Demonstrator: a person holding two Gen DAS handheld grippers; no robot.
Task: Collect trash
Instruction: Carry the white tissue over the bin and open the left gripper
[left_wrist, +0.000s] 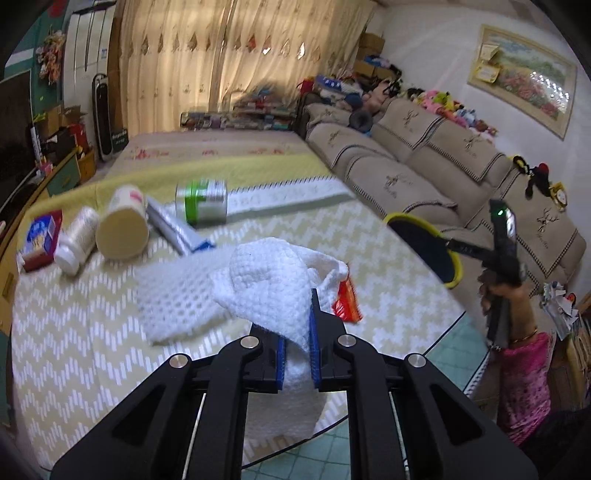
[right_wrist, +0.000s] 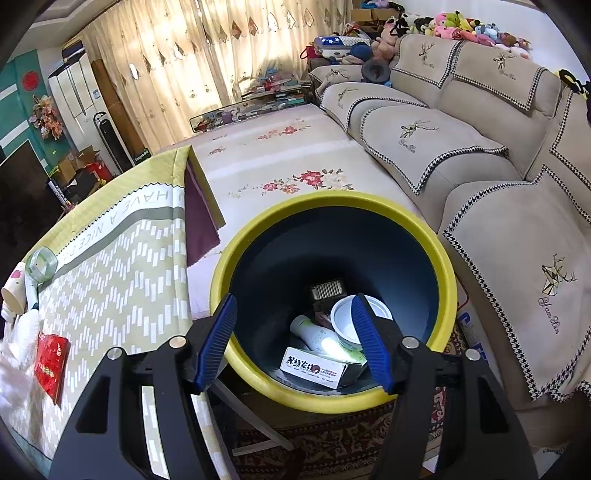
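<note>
My left gripper (left_wrist: 297, 314) is shut on a white waffle-weave cloth (left_wrist: 266, 280) and holds it just above the table. A red packet (left_wrist: 345, 301) lies right behind the cloth and shows in the right wrist view (right_wrist: 51, 356) too. My right gripper (right_wrist: 295, 325) is open and empty, over the mouth of the yellow-rimmed dark bin (right_wrist: 448, 280). The bin holds a white box (right_wrist: 314, 367), a pale bottle (right_wrist: 317, 336) and a white cup (right_wrist: 347, 321). In the left wrist view the bin (left_wrist: 458, 266) stands off the table's right edge, with the right gripper above it.
At the table's far left lie a paper cup (left_wrist: 123, 227), a white bottle (left_wrist: 75, 242), a silver tube (left_wrist: 173, 230), a green-and-silver can (left_wrist: 205, 201) and a red-blue box (left_wrist: 40, 236). A beige sofa (right_wrist: 480, 155) runs along the right. A patterned rug (right_wrist: 332, 443) lies under the bin.
</note>
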